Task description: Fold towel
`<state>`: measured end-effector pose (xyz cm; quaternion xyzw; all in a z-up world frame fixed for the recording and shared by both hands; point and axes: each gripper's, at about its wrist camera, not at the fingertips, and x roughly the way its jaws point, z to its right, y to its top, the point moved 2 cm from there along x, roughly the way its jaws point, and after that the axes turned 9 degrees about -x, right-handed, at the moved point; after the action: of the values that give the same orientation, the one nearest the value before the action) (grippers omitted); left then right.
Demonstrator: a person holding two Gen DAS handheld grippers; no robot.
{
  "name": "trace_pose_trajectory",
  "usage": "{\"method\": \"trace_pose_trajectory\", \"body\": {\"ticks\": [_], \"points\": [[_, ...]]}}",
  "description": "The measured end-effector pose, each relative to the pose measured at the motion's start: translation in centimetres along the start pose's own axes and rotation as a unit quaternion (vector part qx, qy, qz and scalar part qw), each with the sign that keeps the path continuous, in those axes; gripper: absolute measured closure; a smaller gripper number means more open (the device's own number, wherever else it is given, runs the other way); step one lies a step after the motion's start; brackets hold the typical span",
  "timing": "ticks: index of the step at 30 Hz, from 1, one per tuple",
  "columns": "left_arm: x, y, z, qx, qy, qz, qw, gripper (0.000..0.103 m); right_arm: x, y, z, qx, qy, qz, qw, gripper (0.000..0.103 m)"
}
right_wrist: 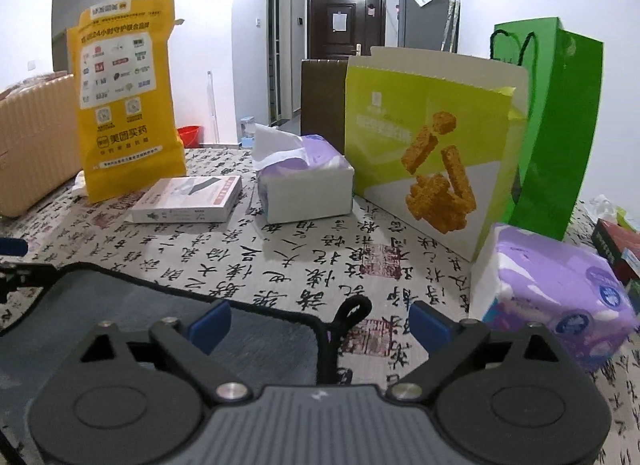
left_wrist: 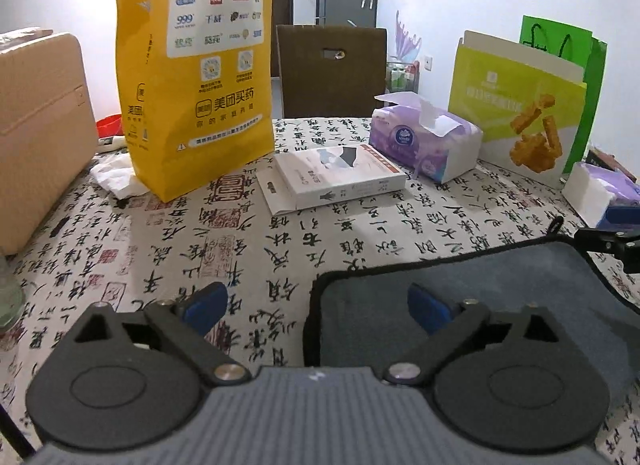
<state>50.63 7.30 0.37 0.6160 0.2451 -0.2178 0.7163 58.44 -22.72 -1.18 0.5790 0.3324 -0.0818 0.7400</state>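
Towel (left_wrist: 460,289): a grey-blue cloth with a dark bound edge and rounded corners, lying flat on the near part of the surface (left_wrist: 160,249), which is covered by a cloth printed with black calligraphy and red seals. In the left wrist view the towel fills the near right; its left edge lies between the fingers of the left tool (left_wrist: 318,307), whose blue-padded tips are spread wide with nothing between them. In the right wrist view the towel (right_wrist: 132,305) sits near left, and only here does the small dark hanging loop (right_wrist: 354,311) at its right corner show clearly, between the spread fingers of the right tool (right_wrist: 320,323), also open and holding nothing. Part of the right tool shows at the right edge of the left view.

Farther off stand a tall yellow paper bag (left_wrist: 192,69), a flat white box (left_wrist: 340,177), and a soft purple tissue pack (left_wrist: 424,137) with one white sheet pulled up from its slot. Behind them are a yellow-green carton (left_wrist: 516,113) printed with fried sticks and a glossy green bag (left_wrist: 588,77) with cord handles. A second tissue pack (right_wrist: 556,297) lies near right, seen whole only from the right wrist. A beige suitcase (left_wrist: 40,137) is at far left; its ribbed surface shows in the right view.
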Motion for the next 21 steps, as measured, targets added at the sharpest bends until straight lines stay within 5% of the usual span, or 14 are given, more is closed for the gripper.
{"method": "trace_pose_trajectory", "body": {"ticks": [21], "points": [[-12.1, -5.9, 2.7, -0.008, -0.031, 0.045, 0.9985, 0.004, -12.3, -3.3, -4.0, 0.004, -0.009, 0.046, 0.999, 0.006]]}}
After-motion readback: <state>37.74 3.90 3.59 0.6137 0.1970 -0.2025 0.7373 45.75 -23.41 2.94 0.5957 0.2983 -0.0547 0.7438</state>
